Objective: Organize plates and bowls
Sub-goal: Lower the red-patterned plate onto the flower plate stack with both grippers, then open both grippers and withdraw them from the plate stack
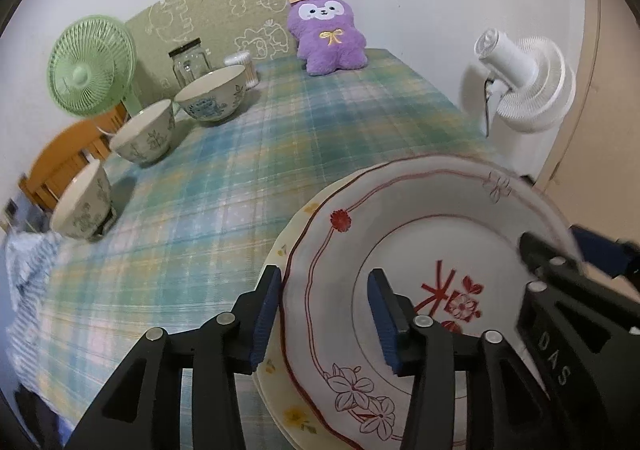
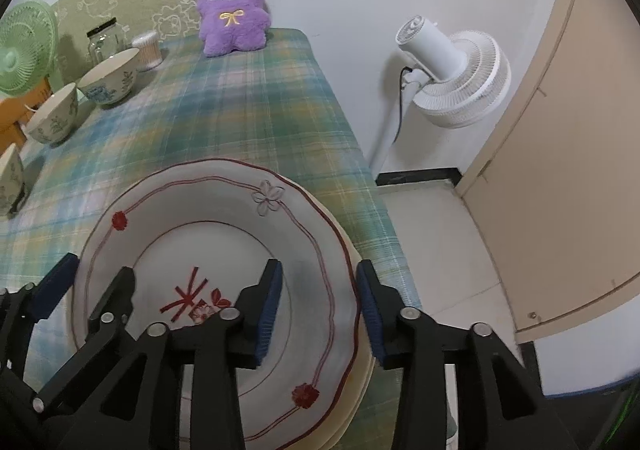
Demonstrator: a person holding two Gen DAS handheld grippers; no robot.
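A white plate with red line and flower pattern [image 1: 420,234] [image 2: 208,210] lies on top of a cream plate with yellow flowers [image 1: 294,416] [image 2: 362,374] on the plaid table. My left gripper [image 1: 324,314] is open, its jaws astride the white plate's left rim. My right gripper [image 2: 320,314] is open, its jaws astride the right rim. Each gripper shows in the other's view: the right one [image 1: 560,270], the left one [image 2: 86,282]. Three patterned bowls [image 1: 216,94] [image 1: 146,136] [image 1: 84,202] stand in a row along the left edge.
A green desk fan [image 1: 90,76], a glass jar [image 1: 190,60], a cotton swab tub [image 1: 242,64] and a purple plush toy [image 1: 330,32] stand at the back of the table. A white floor fan [image 2: 452,70] stands past the right table edge.
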